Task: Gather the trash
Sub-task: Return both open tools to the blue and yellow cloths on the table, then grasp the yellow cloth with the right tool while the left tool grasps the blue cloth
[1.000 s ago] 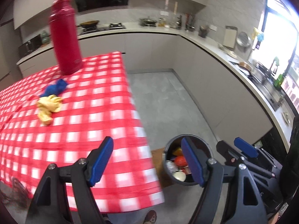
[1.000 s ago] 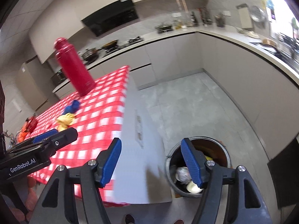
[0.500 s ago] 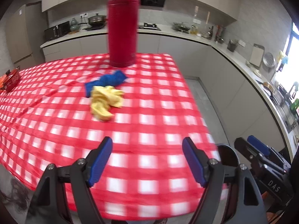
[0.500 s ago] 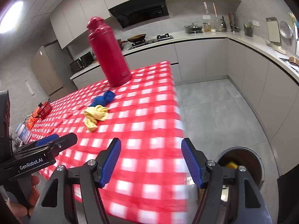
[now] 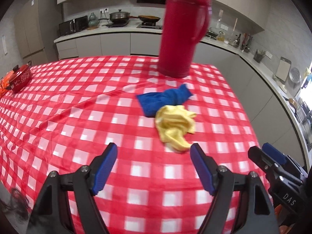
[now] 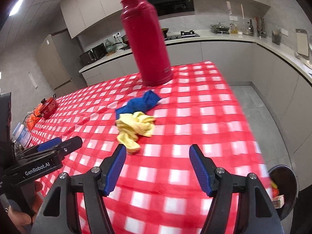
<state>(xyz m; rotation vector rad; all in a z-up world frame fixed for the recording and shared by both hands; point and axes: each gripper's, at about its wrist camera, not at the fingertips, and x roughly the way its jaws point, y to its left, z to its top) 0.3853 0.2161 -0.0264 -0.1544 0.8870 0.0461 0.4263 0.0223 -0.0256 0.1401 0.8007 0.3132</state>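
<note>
Red, blue and yellow on a checked table

The tablecloth is red-and-white check; the flask deep red, one cloth blue, another yellow, the blurred bin seemingly dark.

— I'm in a home kitchen, I'd say.
— How so?
— Behind the table I see a counter with a stove, pans, a microwave; hood above, fridge left of it.
</note>
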